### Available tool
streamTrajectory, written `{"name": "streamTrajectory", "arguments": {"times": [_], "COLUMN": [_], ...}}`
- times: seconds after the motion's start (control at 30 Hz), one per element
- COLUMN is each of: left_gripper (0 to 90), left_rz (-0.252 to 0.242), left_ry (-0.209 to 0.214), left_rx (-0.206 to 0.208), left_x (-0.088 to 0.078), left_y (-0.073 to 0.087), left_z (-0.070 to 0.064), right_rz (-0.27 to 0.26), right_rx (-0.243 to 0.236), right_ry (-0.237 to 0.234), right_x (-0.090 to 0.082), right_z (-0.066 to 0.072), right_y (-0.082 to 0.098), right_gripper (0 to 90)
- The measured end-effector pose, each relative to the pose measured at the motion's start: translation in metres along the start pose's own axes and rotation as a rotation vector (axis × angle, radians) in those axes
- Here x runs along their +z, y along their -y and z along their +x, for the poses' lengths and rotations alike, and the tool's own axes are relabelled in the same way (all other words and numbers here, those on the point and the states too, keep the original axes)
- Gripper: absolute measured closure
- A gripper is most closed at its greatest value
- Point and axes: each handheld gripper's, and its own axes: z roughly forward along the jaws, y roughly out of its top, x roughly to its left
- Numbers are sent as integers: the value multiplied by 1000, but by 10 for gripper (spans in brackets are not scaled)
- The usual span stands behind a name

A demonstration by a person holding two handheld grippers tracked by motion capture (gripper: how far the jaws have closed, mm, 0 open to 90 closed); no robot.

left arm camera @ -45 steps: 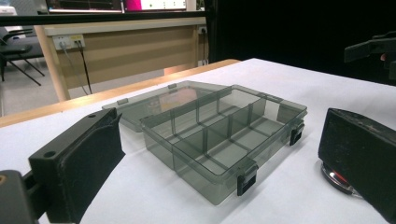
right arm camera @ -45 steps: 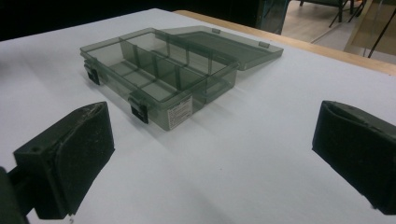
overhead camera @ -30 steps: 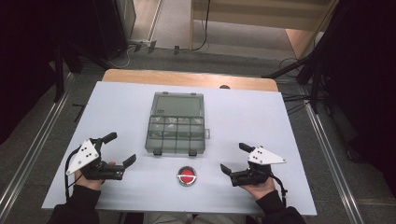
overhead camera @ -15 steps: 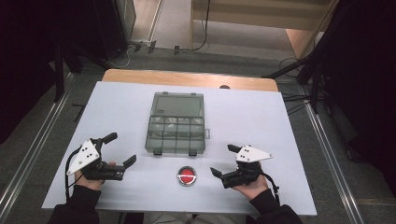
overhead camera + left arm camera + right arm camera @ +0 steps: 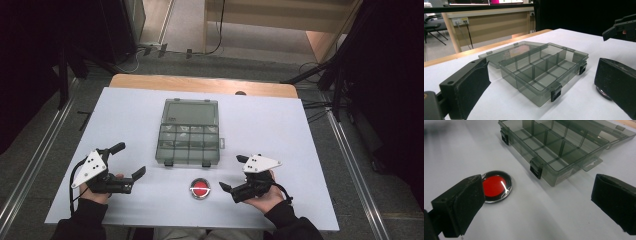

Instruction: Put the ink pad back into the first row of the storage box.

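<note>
Your left tool (image 5: 131, 161) sits low over the near left part of the white desk (image 5: 125, 110), its two black jaws spread well apart with nothing between them. Your right tool (image 5: 233, 173) hovers over the near right part of the desk, jaws likewise wide apart and empty, pointed toward the middle.

Between your two tools, close to the near edge, lies the small round red disc with a shiny metal rim (image 5: 200, 188), flat on the desk. In the right gripper view that disc (image 5: 496, 186) appears just beside the left-hand jaw, apart from it, with a thin bright streak across its red face.

Just beyond the disc stands the smoky grey transparent plastic compartment box (image 5: 189, 144), open, its lid (image 5: 191, 112) folded back flat on the desk on the far side. The tray is split by dividers into several compartments; they look empty as far as you can see. Two black latches hang on its near wall. In the left gripper view the box (image 5: 541, 70) lies ahead of your jaws, not touched by either.
</note>
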Motion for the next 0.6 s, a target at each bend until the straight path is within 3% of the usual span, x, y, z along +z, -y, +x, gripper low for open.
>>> {"name": "streamTrajectory", "arguments": {"times": [0.6], "left_gripper": [0], "left_rz": [-1], "left_ry": [0], "left_rx": [2], "left_x": [-1], "left_y": [0], "left_z": [0], "right_rz": [68], "right_rx": [-49], "right_ry": [-75], "right_x": [25], "right_z": [13], "right_y": [-17], "right_gripper": [0]}}
